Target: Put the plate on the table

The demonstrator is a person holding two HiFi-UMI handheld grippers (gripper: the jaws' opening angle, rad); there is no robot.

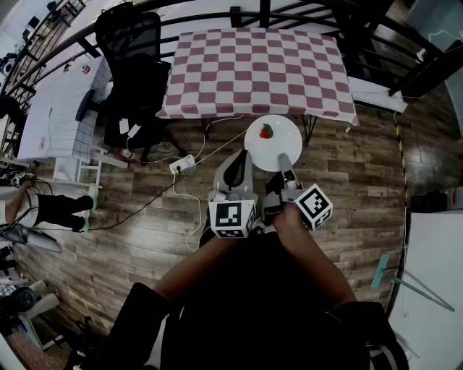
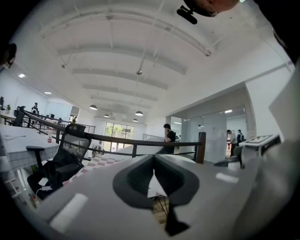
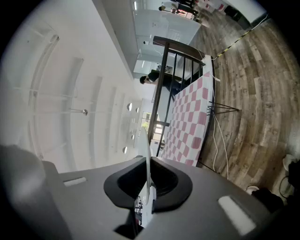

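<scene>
Right gripper (image 1: 285, 159) is clamped on the near rim of the white plate (image 1: 286, 134). In the right gripper view the plate (image 3: 148, 178) runs edge-on between the two pads, which press on it from either side. The plate is held face up over the wooden floor (image 1: 347, 188), just short of the near edge of the table (image 1: 257, 65) and not on it. One small red fruit (image 1: 267, 131) sits on the plate, left of centre. Left gripper (image 1: 244, 160) is just beside the right one, its tip near the plate's left rim; contact cannot be made out. Its own view shows the jaws together with nothing gripped. The table carries a red-and-white checked cloth that hangs over its near edge, and thin legs show below the cloth, right behind the plate. Black office chair (image 1: 134, 65) stands at the table's left corner, off to the side of the plate. White power strip (image 1: 182, 165) and cables (image 1: 217, 147) lie on the floor left of the grippers. White desk (image 1: 54, 108) is further left. Black railing (image 1: 217, 14) runs behind the table. In the left gripper view a person (image 2: 168, 137) stands beyond it.
</scene>
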